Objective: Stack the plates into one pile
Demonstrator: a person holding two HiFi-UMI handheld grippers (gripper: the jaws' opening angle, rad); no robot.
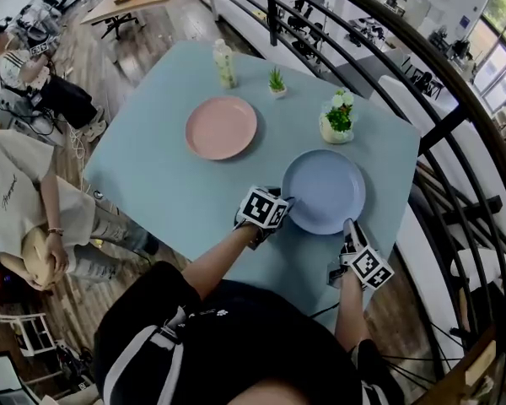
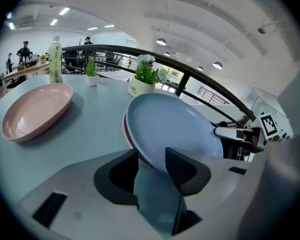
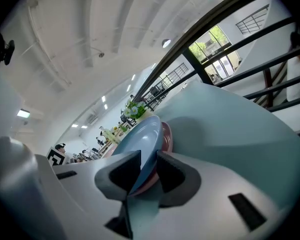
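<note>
The counter [image 1: 169, 184] carries two groups of plates. A lone pink plate [image 1: 221, 127] lies toward the far left, and a blue plate [image 1: 325, 191] lies toward the near right. In both gripper views the blue plate is seen resting on a second pink one, the lower plate [image 2: 126, 131]. The two groups are well apart, with bare counter between them. A flower pot [image 1: 337, 121] stands just beyond the blue plate. The blue plate is held from two sides. The left gripper [image 1: 285, 204] is set on its left rim, and the right gripper [image 1: 351, 228] on its near-right rim. Each pair of jaws is closed over the rims of both stacked plates, so they are held as one. The lone pink plate lies to the far left of the held plates, on the left gripper's side, so that gripper is judged the nearer and the likely leader. The plates are round, so no axis needs to be matched. The coming move is judged to turn only on centring them over the pink plate.
</note>
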